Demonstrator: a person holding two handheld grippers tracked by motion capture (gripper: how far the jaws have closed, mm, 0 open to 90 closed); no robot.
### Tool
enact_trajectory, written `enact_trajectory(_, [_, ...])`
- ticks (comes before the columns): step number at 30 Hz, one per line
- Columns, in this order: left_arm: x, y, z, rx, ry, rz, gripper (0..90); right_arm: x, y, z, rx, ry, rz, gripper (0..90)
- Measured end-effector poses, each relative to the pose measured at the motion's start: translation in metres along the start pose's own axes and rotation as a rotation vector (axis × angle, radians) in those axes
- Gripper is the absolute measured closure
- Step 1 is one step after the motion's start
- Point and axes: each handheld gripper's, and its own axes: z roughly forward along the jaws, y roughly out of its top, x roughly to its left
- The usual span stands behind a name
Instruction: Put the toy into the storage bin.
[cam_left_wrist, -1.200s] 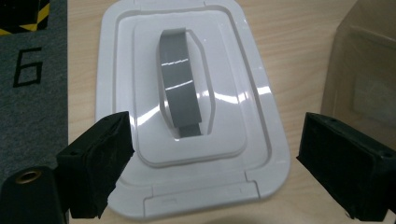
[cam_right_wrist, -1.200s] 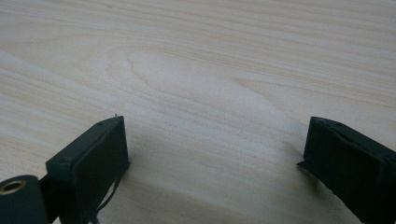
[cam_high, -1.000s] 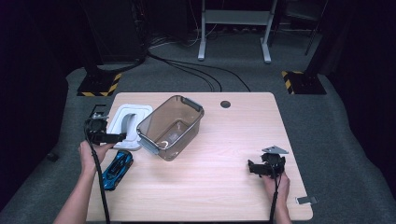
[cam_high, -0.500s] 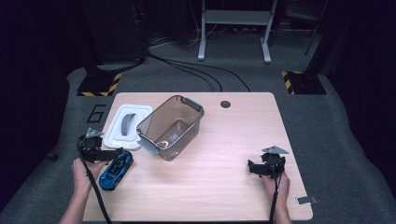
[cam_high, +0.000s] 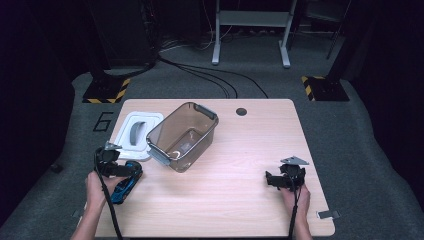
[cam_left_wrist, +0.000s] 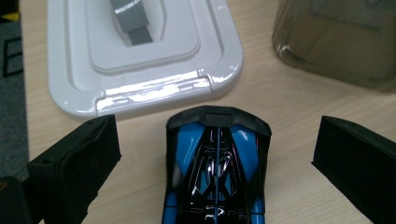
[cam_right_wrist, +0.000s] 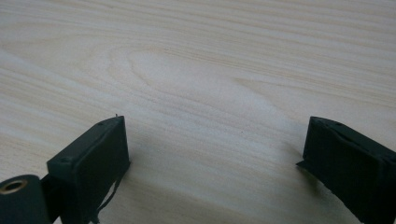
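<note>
A blue and black toy car (cam_left_wrist: 217, 168) lies on the wooden table near its left edge, nose toward a white lid (cam_left_wrist: 140, 60). My left gripper (cam_left_wrist: 217, 140) is open and straddles the car's front; its jaws have just been opening and both pads stand clear of the car's sides. From above, the left gripper (cam_high: 131, 171) sits low over the car (cam_high: 124, 187). My right gripper (cam_high: 269, 180) rests at the near right, open, with bare wood between its jaws (cam_right_wrist: 215, 140).
A clear brown-tinted container (cam_high: 182, 135) stands tilted at the table's middle left, right beside the white lid (cam_high: 137, 132). A round cable hole (cam_high: 241, 111) is at the far edge. Bare wood (cam_high: 235, 200) spreads between the two hands.
My left hand has come toward the near edge and down, from beside the white lid to over the toy car. The car and the right gripper have not moved.
</note>
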Motion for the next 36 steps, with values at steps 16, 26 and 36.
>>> enact_trajectory(16, [0.0, 0.007, 0.037, 0.126, -0.008, -0.006, 10.3, 0.0, 0.0, 0.0, 0.0, 0.0, -0.001, 5.9])
enact_trajectory(26, [0.0, 0.008, 0.045, 0.16, -0.029, 0.023, 24.3, 0.0, 0.0, 0.0, 0.0, 0.0, -0.001, 5.9])
enact_trajectory(36, [-0.002, 0.008, 0.034, 0.101, -0.034, 0.029, 25.0, 0.0, 0.0, 0.0, 0.0, 0.0, -0.001, 5.9])
